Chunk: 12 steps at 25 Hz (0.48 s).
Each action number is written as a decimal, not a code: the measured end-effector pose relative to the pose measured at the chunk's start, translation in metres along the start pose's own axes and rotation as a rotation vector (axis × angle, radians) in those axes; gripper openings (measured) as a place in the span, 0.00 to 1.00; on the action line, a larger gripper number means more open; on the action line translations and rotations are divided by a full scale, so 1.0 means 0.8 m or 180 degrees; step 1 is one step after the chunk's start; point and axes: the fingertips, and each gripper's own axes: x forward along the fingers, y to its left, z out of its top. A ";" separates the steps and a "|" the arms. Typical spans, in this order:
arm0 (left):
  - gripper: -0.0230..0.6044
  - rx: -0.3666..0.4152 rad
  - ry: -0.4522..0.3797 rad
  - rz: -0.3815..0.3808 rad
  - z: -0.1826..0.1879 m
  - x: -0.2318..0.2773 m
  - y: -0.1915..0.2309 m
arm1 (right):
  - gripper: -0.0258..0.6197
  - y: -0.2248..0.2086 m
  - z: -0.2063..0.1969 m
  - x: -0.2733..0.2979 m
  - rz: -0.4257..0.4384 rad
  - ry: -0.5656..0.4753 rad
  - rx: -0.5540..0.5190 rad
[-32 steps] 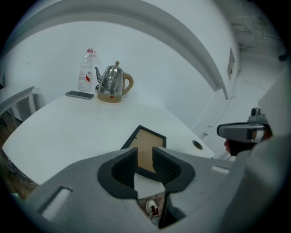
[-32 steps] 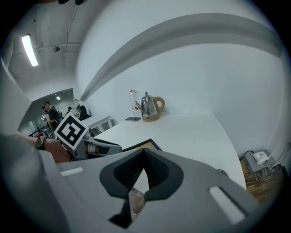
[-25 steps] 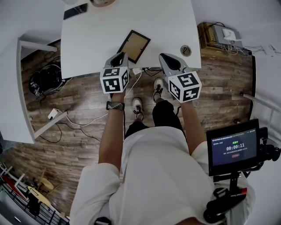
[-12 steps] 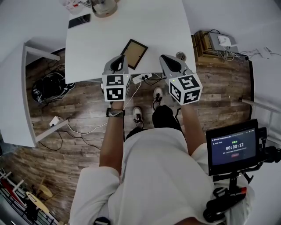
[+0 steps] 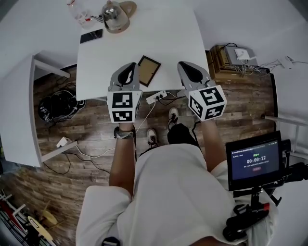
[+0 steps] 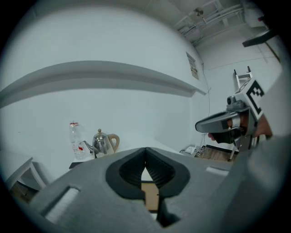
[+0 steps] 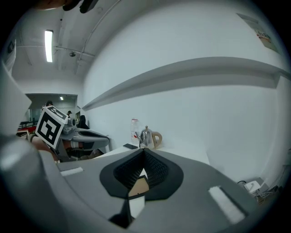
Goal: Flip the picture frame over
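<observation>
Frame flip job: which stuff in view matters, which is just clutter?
In the job:
picture frame
left gripper, shut, empty
right gripper, shut, empty

Lying about:
kettle
phone
bottle
power strip

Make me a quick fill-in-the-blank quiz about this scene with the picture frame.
1. The picture frame lies flat on the white ___.
2. Beside the black phone stands a metal ___.
3. The left claw and the right claw are both ___, holding nothing.
Missing: table; kettle; shut.
</observation>
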 end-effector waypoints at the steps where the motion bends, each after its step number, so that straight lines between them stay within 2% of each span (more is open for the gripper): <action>1: 0.04 0.0022 -0.0044 -0.0007 0.007 -0.003 0.001 | 0.04 0.000 0.007 -0.001 -0.0011 -0.0034 -0.0015; 7: 0.04 0.0163 -0.0417 -0.0079 0.051 -0.041 -0.011 | 0.04 0.017 0.042 -0.032 -0.0098 -0.0275 -0.0118; 12: 0.04 0.0301 -0.0578 -0.0112 0.083 -0.052 -0.013 | 0.04 0.019 0.073 -0.040 -0.0149 -0.0470 -0.0170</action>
